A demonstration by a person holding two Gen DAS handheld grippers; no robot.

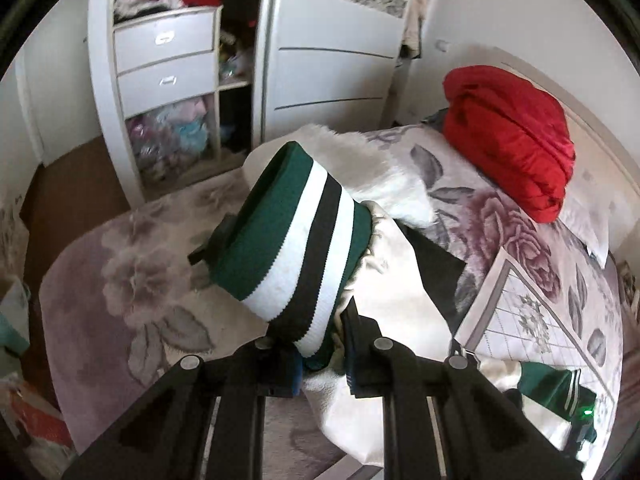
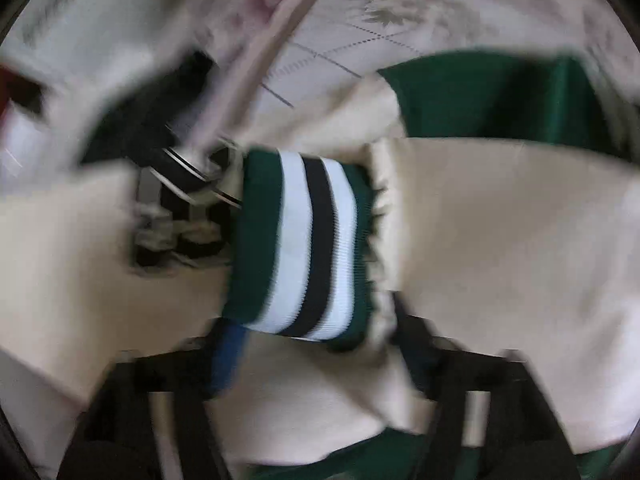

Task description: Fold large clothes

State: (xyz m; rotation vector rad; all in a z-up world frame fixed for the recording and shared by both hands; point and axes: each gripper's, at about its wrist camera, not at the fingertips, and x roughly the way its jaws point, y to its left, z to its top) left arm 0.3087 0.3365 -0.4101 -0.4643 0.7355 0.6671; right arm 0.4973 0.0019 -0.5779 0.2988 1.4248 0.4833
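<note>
While the left gripper [image 1: 320,354] is clenched on the striped cuff [image 1: 296,240] of a cream sleeve [image 1: 400,280], that cuff stands up and away from its fingers, and the sleeve runs back and down to the right toward the bed [image 1: 540,320], where the rest of the jacket lies. A second cuff [image 1: 560,384] shows at the lower right of the left view, near the bed's near edge. The right view is blurred: the right gripper [image 2: 320,364] has its jaws spread wide, a cuff [image 2: 304,248] standing crosswise between and just ahead of them, the blue-padded left finger [image 2: 228,356] beside the cuff's free green end and the right finger [image 2: 420,360] dark beside the gathered seam; no pad can be seen pressing on cloth, so it reads as released. Cream cloth [image 2: 500,240] extends to the right of that cuff and dark green cloth [image 2: 500,96] lies beyond it on the bedspread [image 2: 340,48]. Judged from this, the sleeve's long axis lies across the right gripper's line of sight, so a grasp there needs only a short advance and closure. Whether both views show the same cuff cannot be told. Behind, a red bundle [image 1: 512,140] sits toward the head of the bed and a wardrobe [image 1: 168,80] stands beyond the rug [image 1: 140,280]
</note>
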